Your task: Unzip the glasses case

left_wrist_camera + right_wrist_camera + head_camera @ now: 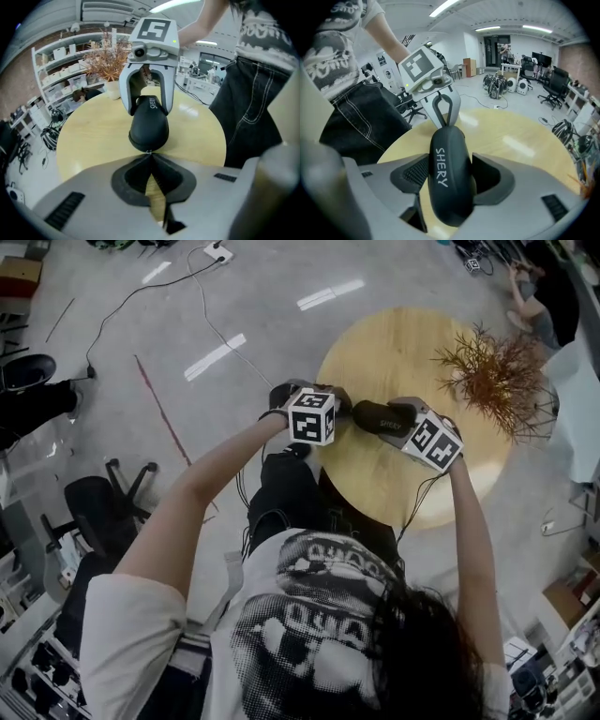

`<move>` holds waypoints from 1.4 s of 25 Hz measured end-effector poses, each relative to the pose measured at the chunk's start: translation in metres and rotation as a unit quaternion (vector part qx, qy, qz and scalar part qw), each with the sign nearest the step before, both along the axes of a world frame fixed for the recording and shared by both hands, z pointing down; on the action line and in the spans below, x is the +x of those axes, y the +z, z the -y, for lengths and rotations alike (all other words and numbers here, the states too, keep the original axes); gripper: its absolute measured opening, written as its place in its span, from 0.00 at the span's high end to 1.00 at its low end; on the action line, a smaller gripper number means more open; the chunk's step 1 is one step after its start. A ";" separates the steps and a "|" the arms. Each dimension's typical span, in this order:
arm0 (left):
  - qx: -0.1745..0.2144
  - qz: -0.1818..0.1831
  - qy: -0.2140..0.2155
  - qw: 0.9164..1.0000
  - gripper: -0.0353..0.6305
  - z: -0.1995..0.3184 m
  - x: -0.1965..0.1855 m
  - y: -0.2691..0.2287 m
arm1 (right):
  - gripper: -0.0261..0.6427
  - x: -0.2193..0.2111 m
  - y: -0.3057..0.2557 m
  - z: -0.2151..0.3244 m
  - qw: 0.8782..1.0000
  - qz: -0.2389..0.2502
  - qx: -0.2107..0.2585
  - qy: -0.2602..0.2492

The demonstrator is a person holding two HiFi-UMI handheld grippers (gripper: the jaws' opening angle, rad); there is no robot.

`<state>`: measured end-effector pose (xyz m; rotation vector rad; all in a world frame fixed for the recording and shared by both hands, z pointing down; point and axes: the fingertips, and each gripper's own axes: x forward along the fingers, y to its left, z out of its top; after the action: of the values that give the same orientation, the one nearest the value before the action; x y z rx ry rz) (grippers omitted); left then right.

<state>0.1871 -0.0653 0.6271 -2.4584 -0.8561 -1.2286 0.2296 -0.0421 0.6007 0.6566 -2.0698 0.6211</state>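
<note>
A black glasses case (375, 416) with white lettering is held just above the round wooden table (394, 343). My right gripper (449, 176) is shut on the case (447, 159), its pads pressing on both long sides. The left gripper (150, 152) faces it from the other end. Its jaws are shut, and their tips meet on the small zipper pull (149, 151) at the near end of the case (148, 129). In the right gripper view the left gripper (443, 119) pinches at the case's far tip. The head view shows both grippers (349, 411) (394, 425) close together at the table's near-left part.
A dried reddish-brown plant (497, 371) stands at the table's right side, close to the right hand. Office chairs (103, 502), floor cables (216, 324) and shelving (61, 61) surround the table. The person's legs are against the table's near edge.
</note>
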 end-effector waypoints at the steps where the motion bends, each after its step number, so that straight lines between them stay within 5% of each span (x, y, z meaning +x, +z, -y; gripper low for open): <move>1: -0.005 -0.001 -0.021 1.000 0.93 -0.001 -0.001 0.000 | 0.54 0.000 0.000 0.001 1.000 0.003 -0.002 0.012; 12: -0.042 -0.021 -0.190 0.981 0.93 -0.006 -0.008 -0.004 | 0.54 -0.006 0.001 0.007 0.986 0.030 -0.029 0.164; 21: -0.058 -0.046 -0.267 0.961 0.93 -0.016 -0.011 -0.012 | 0.54 -0.010 -0.001 0.010 0.967 0.054 -0.051 0.242; 27: -0.078 -0.069 -0.315 0.943 0.93 -0.025 -0.008 -0.017 | 0.54 -0.008 0.001 0.011 0.932 0.101 -0.088 0.338; 35: -0.077 -0.084 -0.335 0.935 0.93 -0.045 -0.014 -0.024 | 0.54 -0.012 -0.002 0.014 0.903 0.123 -0.107 0.397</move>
<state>0.1735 -0.0202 0.6029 -3.0580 -0.0431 -1.1293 0.2176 -0.0557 0.5991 1.3587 -1.8599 1.4310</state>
